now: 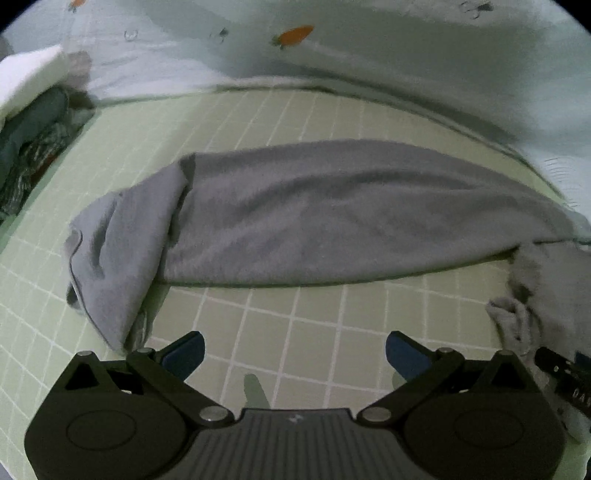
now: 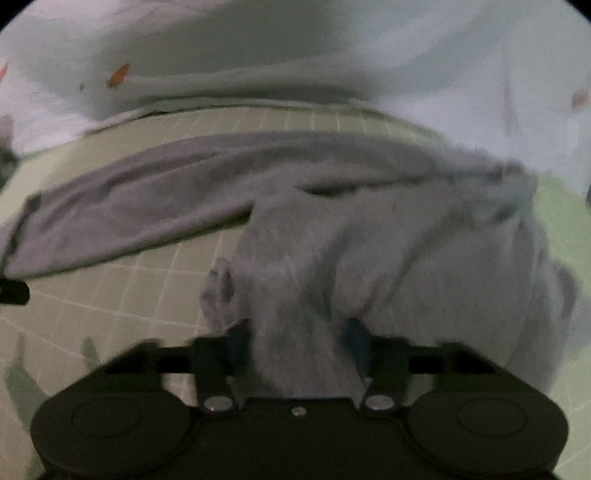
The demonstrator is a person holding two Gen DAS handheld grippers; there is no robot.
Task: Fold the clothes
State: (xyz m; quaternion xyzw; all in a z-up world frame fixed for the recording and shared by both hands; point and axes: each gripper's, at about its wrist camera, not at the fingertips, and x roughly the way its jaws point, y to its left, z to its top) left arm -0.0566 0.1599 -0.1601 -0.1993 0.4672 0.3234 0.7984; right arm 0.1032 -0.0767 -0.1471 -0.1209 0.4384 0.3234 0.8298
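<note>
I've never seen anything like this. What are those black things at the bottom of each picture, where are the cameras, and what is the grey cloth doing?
There is no robot here: a person holds a two-finger clamp in each hand, and each clamp has a wide-angle camera looking along its fingers. The black shapes are the clamps themselves. In the left camera's picture, the left gripper stands open and empty above a green gridded mat. A grey garment lies stretched across the mat. In the right camera's blurred picture, the right gripper has a bunch of that grey cloth between its blue pads and appears to grip it. Behind is pale bedding with orange carrots.
</note>
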